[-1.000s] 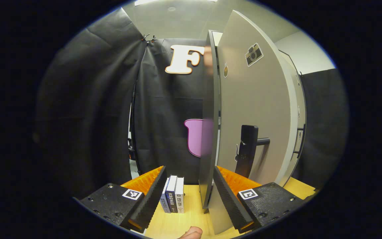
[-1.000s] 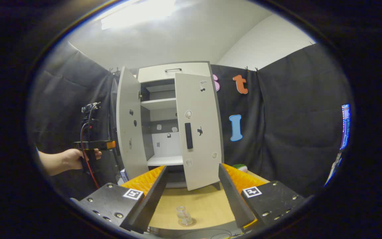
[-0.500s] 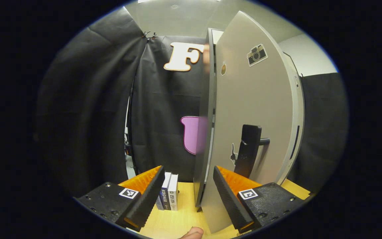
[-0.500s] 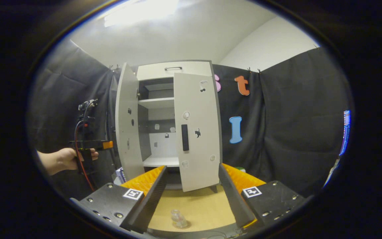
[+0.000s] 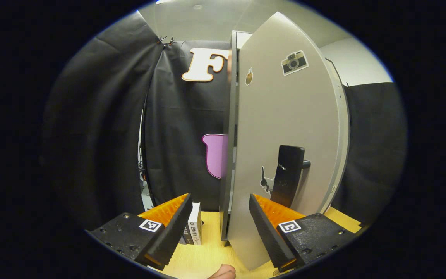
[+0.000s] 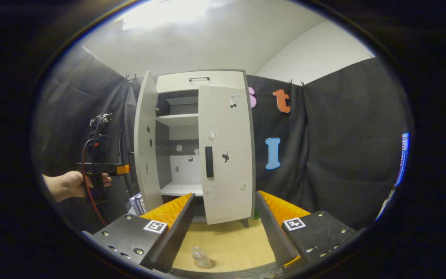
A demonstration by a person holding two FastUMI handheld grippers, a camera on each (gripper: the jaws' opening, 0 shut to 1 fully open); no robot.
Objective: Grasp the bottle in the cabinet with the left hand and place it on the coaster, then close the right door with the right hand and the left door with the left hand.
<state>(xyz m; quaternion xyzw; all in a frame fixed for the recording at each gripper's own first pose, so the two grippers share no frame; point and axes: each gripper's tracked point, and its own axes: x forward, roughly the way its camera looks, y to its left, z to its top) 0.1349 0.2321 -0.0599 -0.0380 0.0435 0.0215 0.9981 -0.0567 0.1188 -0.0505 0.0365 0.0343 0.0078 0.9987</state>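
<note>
left door (image 5: 285,128) between spread left gripper (image 5: 219,228) fingers — untouched

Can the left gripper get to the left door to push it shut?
Probably yes. The left gripper is open, right up against the left door, with the door's edge between its fingers and nothing between them.

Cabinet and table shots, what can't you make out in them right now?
- Coaster under the small clear glass bottle: right gripper view, too small and low at the edge to confirm.
- Pale grey cabinet's left half interior: right gripper view, hidden by the open left door.
- Cabinet interior: left gripper view, blocked by that door.
- Upright books: left gripper view, partly behind the left gripper.
</note>
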